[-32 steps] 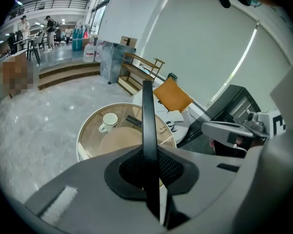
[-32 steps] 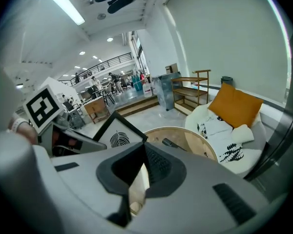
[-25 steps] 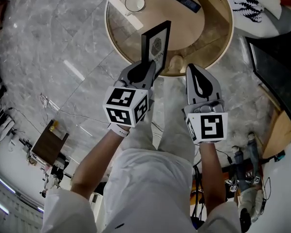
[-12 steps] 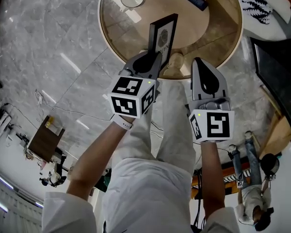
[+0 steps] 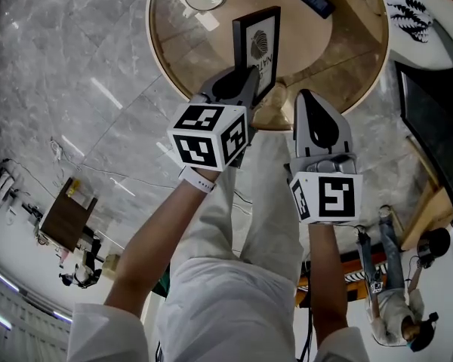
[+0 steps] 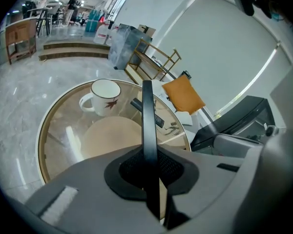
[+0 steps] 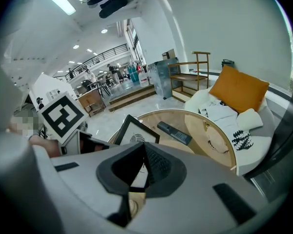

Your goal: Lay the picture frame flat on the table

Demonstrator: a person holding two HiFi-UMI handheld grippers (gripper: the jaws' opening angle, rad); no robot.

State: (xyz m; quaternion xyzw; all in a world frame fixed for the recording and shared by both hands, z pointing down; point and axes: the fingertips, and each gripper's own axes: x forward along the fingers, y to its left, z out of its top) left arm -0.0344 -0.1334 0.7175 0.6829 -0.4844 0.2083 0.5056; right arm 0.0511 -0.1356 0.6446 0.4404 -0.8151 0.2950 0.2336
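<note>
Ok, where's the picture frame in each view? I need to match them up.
Head view: picture frame upper centre, upright over the table's near edge.
Left gripper view: dead centre, edge-on, a black vertical bar between the jaws.
Right gripper view: left of centre, just above the jaws.
Shared landmark: the round table.

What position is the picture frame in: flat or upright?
Upright, not flat. The left gripper clamps the picture frame, which shows edge-on and vertical in the left gripper view, over the table.

left gripper (image 5: 248,78) jaws gripping, right gripper (image 5: 306,98) jaws together
</note>
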